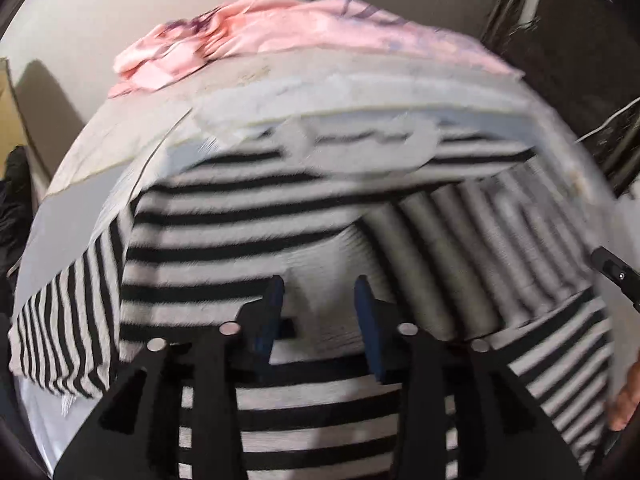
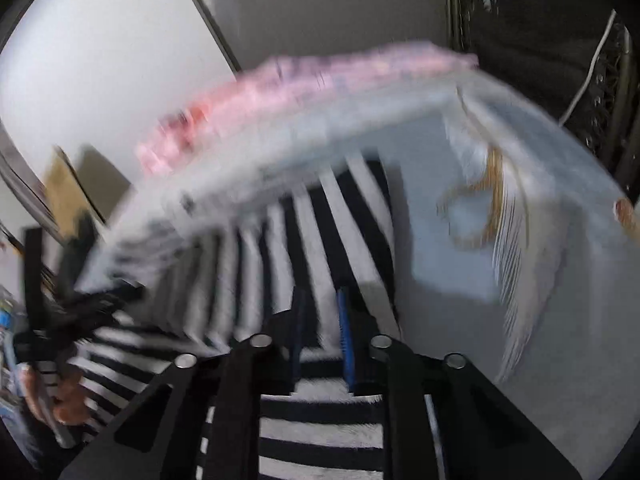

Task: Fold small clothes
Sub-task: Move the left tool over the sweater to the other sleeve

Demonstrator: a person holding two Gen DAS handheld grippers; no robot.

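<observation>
Striped garment (image 1: 248,216) under parted, empty left fingers (image 1: 280,300); right fingers (image 2: 344,320) pinch its edge.

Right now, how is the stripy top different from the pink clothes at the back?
The striped top has bold black and white bands; the pink garment is pale pink with faint purple marks. The striped top lies spread out close under the left gripper; the pink garment sits bunched at the table's far edge, untouched. Both are soft clothes on the same table.
</observation>
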